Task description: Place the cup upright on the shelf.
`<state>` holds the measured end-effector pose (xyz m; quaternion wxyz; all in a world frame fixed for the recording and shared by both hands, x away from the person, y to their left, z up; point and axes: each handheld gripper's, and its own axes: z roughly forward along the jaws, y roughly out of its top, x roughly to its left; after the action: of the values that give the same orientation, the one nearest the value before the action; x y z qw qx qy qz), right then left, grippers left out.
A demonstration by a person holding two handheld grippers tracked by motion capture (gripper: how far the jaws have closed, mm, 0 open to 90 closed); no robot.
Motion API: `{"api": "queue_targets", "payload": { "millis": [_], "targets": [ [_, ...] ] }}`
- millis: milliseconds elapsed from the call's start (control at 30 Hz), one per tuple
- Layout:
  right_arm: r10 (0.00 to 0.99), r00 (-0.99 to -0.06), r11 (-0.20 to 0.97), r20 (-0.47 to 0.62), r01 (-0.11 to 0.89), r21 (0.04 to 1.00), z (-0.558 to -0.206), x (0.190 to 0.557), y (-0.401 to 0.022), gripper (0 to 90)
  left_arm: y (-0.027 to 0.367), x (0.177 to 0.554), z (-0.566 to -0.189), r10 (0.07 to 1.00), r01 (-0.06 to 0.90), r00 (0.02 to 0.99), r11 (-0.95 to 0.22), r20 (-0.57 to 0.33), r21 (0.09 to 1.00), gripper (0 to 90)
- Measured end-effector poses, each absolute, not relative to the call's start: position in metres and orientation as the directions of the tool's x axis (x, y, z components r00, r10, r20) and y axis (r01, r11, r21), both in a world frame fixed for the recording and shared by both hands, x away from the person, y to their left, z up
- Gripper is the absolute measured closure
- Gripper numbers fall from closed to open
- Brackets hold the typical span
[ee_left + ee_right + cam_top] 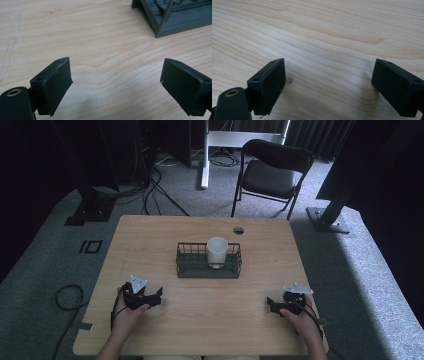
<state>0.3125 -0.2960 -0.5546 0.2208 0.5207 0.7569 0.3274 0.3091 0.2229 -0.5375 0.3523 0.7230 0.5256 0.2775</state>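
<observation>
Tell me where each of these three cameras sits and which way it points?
High view: above the person's side, looking forward and down on the table; forearms, left gripper and right gripper show.
Left gripper view: rides the left gripper, looking over open fingers at the tabletop and a basket corner.
Right gripper view: rides the right gripper, looking over open fingers at bare wood.
Shared: high and left gripper views both show the basket, which holds a white cup.
</observation>
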Motion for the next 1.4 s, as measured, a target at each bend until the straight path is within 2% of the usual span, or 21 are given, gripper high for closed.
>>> {"api": "queue_targets", "payload": {
  "millis": [333,600,1133,1400],
  "targets": [
    [0.933,-0.36,0.243,0.007,0.644,0.725,-0.555,0.312,-0.296,11.6,0.246,0.306,-0.54,0.978,0.591,0.207,-0.121,-0.005,0.798,10.6],
    [0.933,-0.36,0.243,0.007,0.644,0.726,-0.555,0.312,-0.296,11.6,0.26,0.305,-0.543,0.99,0.622,0.136,-0.109,0.031,0.776,10.6],
    [0.933,-0.36,0.243,0.007,0.644,0.726,-0.555,0.313,-0.296,11.6,0.28,0.302,-0.546,0.998,0.675,0.07,-0.054,0.009,0.736,9.4],
    [0.933,-0.36,0.243,0.007,0.644,0.726,-0.555,0.312,-0.296,11.6,0.294,0.299,-0.549,0.999,0.69,0.027,-0.043,0.034,0.722,8.6]
  ]
}}
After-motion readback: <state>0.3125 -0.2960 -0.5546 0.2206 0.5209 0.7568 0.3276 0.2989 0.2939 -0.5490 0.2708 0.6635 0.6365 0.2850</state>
